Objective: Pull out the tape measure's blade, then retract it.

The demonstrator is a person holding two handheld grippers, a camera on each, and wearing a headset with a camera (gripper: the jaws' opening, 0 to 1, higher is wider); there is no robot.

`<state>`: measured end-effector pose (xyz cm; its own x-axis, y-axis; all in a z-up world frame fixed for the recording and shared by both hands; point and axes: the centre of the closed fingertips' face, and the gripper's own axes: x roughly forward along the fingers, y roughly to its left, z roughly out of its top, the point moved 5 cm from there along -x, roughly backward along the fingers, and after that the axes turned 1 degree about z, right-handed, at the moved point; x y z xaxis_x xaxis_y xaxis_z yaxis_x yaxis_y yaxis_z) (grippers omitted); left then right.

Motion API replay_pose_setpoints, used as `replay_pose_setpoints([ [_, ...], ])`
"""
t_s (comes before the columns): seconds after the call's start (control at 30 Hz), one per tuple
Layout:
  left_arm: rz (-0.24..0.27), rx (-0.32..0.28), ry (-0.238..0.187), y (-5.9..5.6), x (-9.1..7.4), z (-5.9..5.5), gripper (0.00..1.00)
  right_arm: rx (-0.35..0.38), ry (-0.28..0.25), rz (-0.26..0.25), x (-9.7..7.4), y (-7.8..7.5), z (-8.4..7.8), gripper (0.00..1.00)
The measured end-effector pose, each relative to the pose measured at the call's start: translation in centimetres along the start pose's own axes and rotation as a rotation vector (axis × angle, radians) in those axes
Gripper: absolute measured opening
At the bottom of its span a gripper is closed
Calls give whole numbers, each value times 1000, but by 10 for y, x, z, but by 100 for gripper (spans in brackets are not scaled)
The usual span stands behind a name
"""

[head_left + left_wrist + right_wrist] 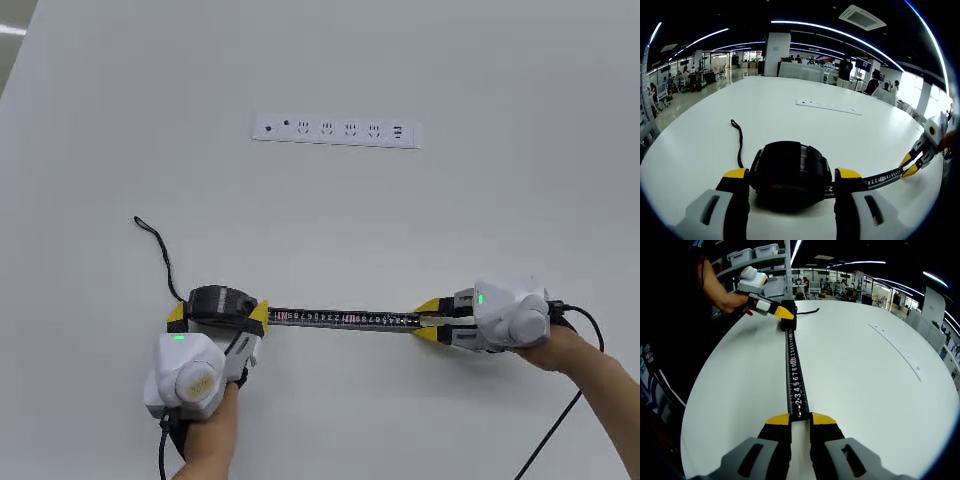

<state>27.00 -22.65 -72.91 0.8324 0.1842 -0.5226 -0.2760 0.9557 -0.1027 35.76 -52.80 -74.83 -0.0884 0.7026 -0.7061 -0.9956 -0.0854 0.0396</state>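
Note:
A black tape measure case (222,303) rests on the white table, with my left gripper (217,316) shut on it; it sits between the yellow-tipped jaws (790,172). The case also shows at the far end of the blade (789,312). Its black blade (343,319) with white numbers lies stretched rightwards along the table (883,178) (794,375). My right gripper (433,320) is shut on the blade's end (800,419). A black wrist cord (158,248) trails from the case to the far left (738,141).
A white power strip (336,130) lies farther back on the table (450,220), also seen as a power strip (827,106) (896,349) from both grippers. A black cable (560,420) hangs from the right gripper. Office desks and people stand beyond the table.

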Motion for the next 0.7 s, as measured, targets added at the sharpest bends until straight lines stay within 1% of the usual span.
replay_pose_setpoints([
  [0.1,4,-16,4,1,1,-1,64,7,-3,3,-1,1,1,11],
  [0.33,15,-20,-3,1,1,-1,63,17,-6,5,0,0,-1,11],
  [0.7,12,-28,-9,1,-1,-1,61,23,-9,6,-1,2,-1,10],
])
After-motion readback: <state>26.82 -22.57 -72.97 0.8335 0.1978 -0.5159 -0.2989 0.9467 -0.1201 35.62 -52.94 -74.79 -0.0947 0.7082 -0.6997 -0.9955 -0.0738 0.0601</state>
